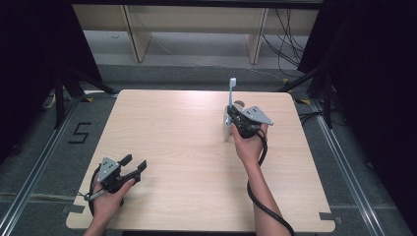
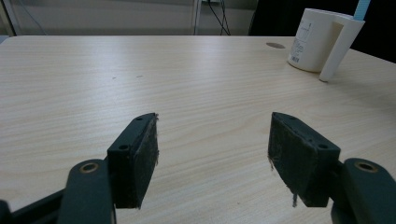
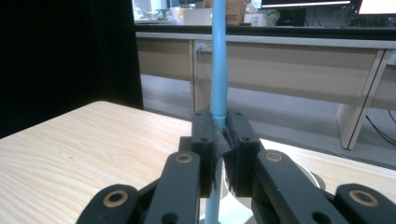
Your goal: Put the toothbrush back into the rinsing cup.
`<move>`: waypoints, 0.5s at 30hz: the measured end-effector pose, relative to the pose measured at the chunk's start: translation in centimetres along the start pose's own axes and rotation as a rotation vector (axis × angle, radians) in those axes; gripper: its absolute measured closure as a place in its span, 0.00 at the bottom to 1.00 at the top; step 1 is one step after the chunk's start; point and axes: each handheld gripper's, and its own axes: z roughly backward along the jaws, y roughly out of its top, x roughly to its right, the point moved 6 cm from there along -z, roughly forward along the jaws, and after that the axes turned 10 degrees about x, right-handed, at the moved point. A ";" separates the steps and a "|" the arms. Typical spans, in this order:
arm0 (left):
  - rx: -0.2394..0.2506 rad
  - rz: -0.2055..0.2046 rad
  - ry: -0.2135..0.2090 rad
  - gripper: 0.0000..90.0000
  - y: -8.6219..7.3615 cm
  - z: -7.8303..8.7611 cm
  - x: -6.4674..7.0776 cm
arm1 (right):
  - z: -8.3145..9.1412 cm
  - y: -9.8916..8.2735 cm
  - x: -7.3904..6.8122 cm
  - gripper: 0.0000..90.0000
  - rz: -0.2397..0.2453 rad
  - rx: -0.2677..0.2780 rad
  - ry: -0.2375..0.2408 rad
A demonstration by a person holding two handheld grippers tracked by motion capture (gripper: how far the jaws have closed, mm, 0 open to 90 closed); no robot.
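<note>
Nearest the high camera, the person's forearms come in over the pale wooden desk [image 1: 187, 147]. On its far right part stands a white mug [image 2: 314, 39], its handle [image 2: 338, 49] turned aside. Above the mug, the right gripper [image 3: 219, 133] has its jaws clamped on a light blue stick [image 3: 219, 60], whose long axis runs upright, top end pointing up. At the near left corner, the left gripper [image 2: 212, 140] holds its jaws wide apart over bare wood.

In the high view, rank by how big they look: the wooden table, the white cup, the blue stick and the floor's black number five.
1. Light wooden table
2. White cup, partly hidden
3. Black number five and blue stick: too alike to rank
</note>
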 end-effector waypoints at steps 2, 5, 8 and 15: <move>-0.014 0.002 0.014 0.36 0.0 0.1 0.0 | 0.1 -0.1 0.1 0.93 0.007 -0.006 -0.001; -0.005 0.000 0.004 0.36 0.0 0.0 0.0 | 0.1 -0.2 0.1 0.93 0.011 -0.011 -0.003; -0.015 0.002 0.015 0.36 0.0 0.1 0.0 | 0.1 -0.3 0.1 0.93 -0.001 -0.003 -0.003; 0.002 -0.001 0.000 0.36 0.0 0.0 0.0 | 0.1 -0.5 0.0 0.93 0.015 -0.005 0.003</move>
